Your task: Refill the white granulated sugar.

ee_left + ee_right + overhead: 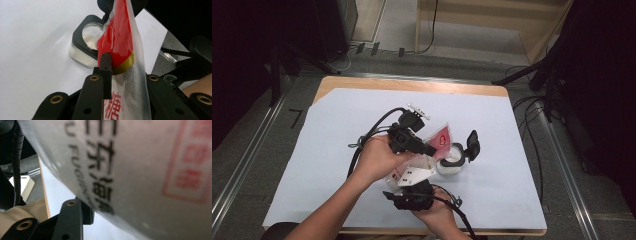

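Note:
A clear plastic bag (414, 171) with white contents and red print hangs tilted between my two grippers, its red upper end (441, 136) leaning over a small clear jar (451, 164) with a black rim and its lid (472, 144) flipped open. My left gripper (428, 148) is shut on the bag's red upper part (120, 37); one finger (106, 71) presses on the film, and the jar (85, 47) stands just beyond. My right gripper (414, 192), nearer the table's front edge, holds the bag's lower end. The printed bag (140, 165) lies close over its finger (72, 216).
A white sheet (337, 130) covers the wooden table (362, 82). Black cables (362, 145) trail from the grippers across its middle. Dark stands and cables (532, 75) line the floor at the right, and the table edge (155, 47) lies past the jar.

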`<action>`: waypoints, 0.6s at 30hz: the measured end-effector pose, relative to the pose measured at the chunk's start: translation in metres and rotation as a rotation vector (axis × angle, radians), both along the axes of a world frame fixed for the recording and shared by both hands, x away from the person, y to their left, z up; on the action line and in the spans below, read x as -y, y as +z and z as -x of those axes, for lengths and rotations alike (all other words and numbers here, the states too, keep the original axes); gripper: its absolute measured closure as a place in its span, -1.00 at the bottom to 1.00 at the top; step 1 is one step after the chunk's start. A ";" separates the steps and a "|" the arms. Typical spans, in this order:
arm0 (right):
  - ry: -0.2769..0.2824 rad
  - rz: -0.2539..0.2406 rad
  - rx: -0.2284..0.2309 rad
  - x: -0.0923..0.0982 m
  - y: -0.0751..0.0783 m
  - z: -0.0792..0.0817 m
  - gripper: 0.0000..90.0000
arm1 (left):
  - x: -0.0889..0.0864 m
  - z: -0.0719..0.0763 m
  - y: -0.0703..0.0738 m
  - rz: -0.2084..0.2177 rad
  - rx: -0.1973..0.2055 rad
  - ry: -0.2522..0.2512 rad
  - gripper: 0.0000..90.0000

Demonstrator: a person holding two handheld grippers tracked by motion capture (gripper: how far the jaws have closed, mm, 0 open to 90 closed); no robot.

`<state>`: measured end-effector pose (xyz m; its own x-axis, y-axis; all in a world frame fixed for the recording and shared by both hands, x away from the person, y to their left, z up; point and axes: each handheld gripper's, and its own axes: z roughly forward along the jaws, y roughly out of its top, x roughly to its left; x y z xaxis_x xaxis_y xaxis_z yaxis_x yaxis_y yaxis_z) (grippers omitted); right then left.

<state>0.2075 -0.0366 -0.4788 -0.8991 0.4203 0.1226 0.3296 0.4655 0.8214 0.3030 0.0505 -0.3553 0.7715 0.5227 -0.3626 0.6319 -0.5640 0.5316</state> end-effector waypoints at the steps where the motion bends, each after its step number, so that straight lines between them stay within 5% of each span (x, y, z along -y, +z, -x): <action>1: 0.000 0.001 0.001 0.000 0.000 0.000 0.25 | 0.000 0.000 0.000 0.000 0.000 -0.002 0.76; 9: -0.003 0.012 -0.006 0.000 -0.002 -0.002 0.25 | 0.001 -0.002 -0.005 0.002 -0.009 -0.001 0.78; 18: -0.015 0.019 -0.011 0.002 -0.002 -0.004 0.27 | -0.002 0.001 -0.002 0.002 0.034 0.006 0.86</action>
